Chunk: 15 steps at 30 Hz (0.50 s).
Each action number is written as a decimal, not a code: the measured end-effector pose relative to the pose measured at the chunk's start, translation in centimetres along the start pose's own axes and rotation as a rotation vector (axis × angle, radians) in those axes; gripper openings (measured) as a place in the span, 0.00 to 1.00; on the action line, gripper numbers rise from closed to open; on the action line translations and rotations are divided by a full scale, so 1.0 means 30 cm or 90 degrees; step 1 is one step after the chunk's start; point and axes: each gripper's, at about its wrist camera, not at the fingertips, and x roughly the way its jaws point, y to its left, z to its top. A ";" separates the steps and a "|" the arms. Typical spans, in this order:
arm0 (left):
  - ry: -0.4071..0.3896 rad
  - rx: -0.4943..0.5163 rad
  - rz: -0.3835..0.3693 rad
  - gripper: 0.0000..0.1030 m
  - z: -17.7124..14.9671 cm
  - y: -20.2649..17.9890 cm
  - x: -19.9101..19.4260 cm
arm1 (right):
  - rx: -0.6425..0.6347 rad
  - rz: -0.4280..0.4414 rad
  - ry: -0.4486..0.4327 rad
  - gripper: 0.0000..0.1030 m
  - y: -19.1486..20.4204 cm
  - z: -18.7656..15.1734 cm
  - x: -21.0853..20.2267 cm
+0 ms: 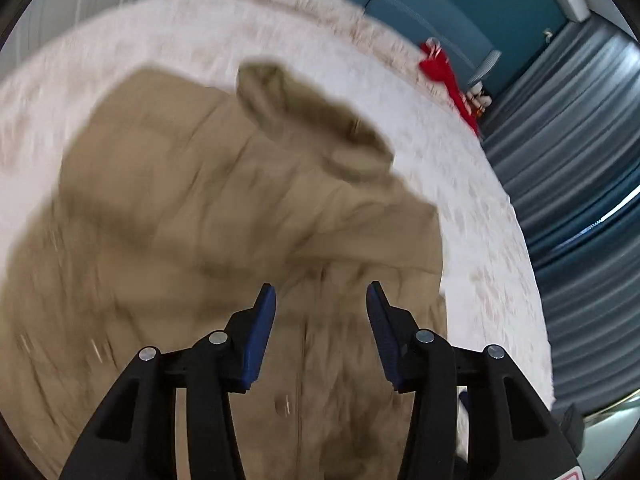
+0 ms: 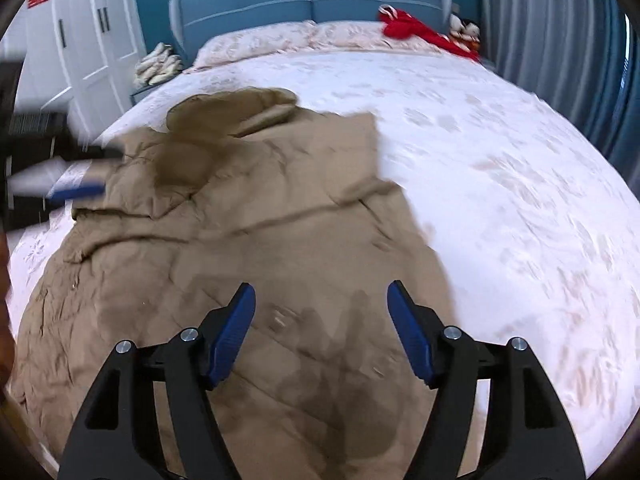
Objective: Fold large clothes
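A large tan padded coat lies spread on the white patterned bedspread, its darker hood toward the pillows. It also fills the left wrist view, where the hood lies at the top. My left gripper is open and empty just above the coat's body. My right gripper is open and empty above the coat's lower part. The left gripper also shows blurred at the coat's left edge in the right wrist view.
A red garment lies by the pillows at the blue headboard; it also shows in the left wrist view. White wardrobes stand at the left. Grey-blue curtains hang at the right.
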 end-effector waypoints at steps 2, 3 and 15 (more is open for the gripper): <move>0.005 -0.025 0.000 0.45 -0.035 0.056 -0.014 | 0.018 0.018 0.013 0.64 -0.022 0.000 0.001; 0.001 -0.035 0.008 0.45 -0.032 0.086 -0.028 | 0.019 0.027 0.013 0.64 -0.015 0.010 0.006; -0.088 -0.229 0.089 0.45 0.265 0.607 -0.157 | 0.116 0.076 0.014 0.64 0.052 0.228 0.199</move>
